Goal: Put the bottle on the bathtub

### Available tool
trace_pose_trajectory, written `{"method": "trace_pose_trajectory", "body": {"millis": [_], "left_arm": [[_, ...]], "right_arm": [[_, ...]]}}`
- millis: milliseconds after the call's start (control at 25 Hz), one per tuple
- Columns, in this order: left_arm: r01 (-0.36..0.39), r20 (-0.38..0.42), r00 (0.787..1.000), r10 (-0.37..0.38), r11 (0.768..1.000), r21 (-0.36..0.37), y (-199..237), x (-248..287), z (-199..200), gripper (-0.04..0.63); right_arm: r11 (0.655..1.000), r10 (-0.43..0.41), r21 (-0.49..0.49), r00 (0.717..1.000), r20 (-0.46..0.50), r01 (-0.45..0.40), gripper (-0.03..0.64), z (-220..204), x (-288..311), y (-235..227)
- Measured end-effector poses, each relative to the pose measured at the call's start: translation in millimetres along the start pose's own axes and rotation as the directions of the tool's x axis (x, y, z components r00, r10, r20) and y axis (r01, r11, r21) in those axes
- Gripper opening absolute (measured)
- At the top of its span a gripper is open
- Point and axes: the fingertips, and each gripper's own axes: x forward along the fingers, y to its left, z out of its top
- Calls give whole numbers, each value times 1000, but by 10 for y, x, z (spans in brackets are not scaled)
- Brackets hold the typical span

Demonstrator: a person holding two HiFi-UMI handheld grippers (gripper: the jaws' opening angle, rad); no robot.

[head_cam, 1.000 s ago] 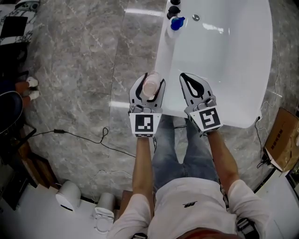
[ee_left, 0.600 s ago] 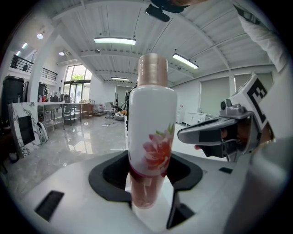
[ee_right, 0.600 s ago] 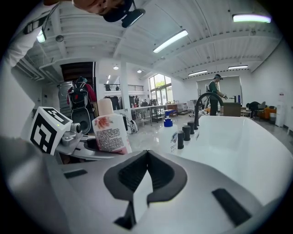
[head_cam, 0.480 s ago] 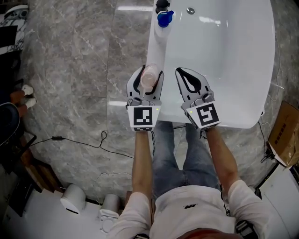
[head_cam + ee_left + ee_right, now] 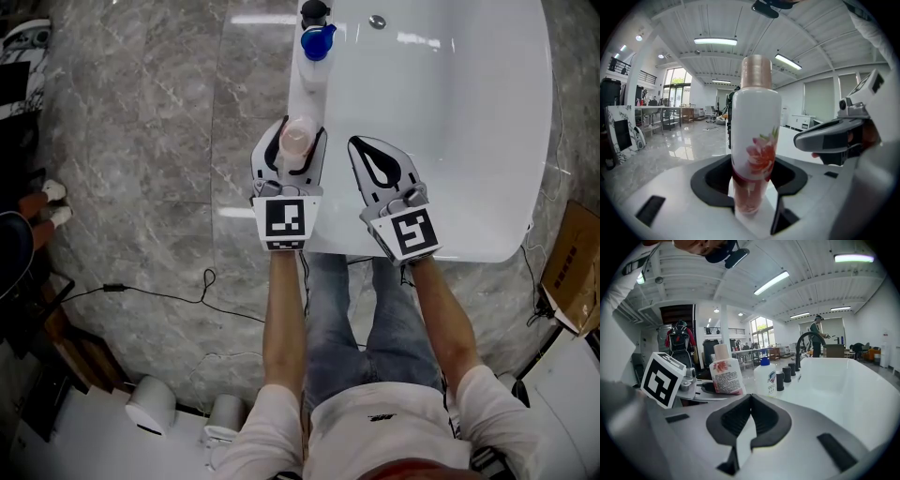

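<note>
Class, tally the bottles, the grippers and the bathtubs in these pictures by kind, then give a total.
Bottles: 2 (flowered bottle, blue-capped bottle)
Grippers: 2 (left gripper, right gripper)
Bathtubs: 1 (bathtub)
Total: 5

Label on blue-capped bottle (image 5: 767, 377): "99" (rest illegible); flowered bottle (image 5: 725, 376) print unreadable.

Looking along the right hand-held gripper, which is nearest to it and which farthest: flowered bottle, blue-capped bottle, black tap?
1. Flowered bottle, close on the left of the right hand-held gripper.
2. Blue-capped bottle, ahead on the bathtub rim.
3. Black tap, farthest back along that rim.
</note>
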Motion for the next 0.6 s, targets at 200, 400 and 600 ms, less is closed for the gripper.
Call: {"method": "trace_pose_trajectory", "body": {"millis": [200, 400, 600], "left_arm": [[3, 5, 1000, -3, 1000, 9, -15, 110, -3, 229], [-6, 25, 1000, 6, 1000, 6, -12, 103, 3, 232], [-32, 18, 999, 32, 999, 22, -9, 108, -3, 235]], "right_arm": [[1000, -5, 8, 1000, -4, 5, -6, -52, 10, -47], [1000, -5, 7, 1000, -2, 5, -6, -41, -6, -39], [1000, -3, 4, 1000, -5, 3, -6, -24, -30, -39]]}}
